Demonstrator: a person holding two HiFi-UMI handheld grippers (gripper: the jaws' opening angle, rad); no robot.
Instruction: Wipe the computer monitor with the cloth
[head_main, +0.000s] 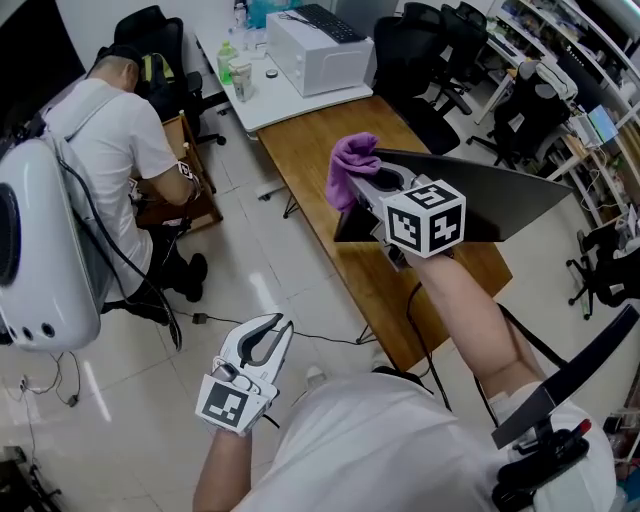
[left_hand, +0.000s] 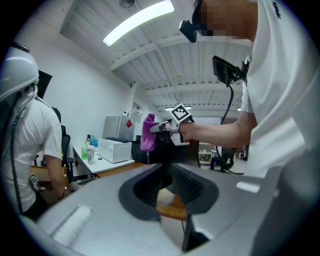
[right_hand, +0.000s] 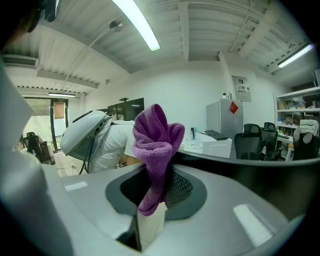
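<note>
The left claw (head_main: 270, 338) hangs low over the tiled floor (head_main: 240, 260), off the table's near left edge, its jaws together on nothing. Farther out, the right claw (head_main: 375, 185) is clamped on the purple cloth (head_main: 352, 165). The cloth is bunched at the left end of the dark monitor's (head_main: 500, 195) top edge, above the wooden table (head_main: 310, 150).

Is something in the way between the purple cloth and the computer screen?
No, nothing visible is. The right gripper is shut on the purple cloth, which sits up at the monitor's top edge with no object between them. The left gripper hangs low, far from both.
</note>
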